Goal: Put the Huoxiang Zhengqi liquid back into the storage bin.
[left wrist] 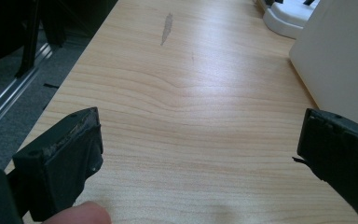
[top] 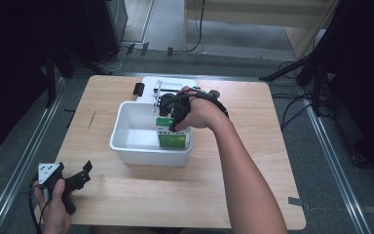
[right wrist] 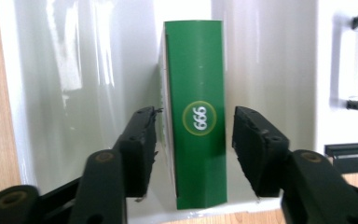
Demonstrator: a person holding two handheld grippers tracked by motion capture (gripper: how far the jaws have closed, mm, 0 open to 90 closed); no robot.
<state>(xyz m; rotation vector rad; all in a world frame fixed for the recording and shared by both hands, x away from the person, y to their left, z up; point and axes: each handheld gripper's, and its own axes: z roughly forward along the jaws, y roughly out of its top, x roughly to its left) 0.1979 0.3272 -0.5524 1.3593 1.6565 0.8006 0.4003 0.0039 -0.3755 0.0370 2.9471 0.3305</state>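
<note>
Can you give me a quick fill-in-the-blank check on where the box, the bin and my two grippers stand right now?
1. The green box stands inside the white ____.
2. The right gripper has one jaw on each side of the box, with a visible ____ between each jaw and the box.
3. The left gripper hovers over the wooden table with its jaws wide ____.
4. The number printed on the box is ____.

Missing words: bin; gap; open; 999

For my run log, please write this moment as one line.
right gripper: open, jaws either side of green box | box: upright in white bin | left gripper: open, over table
</note>
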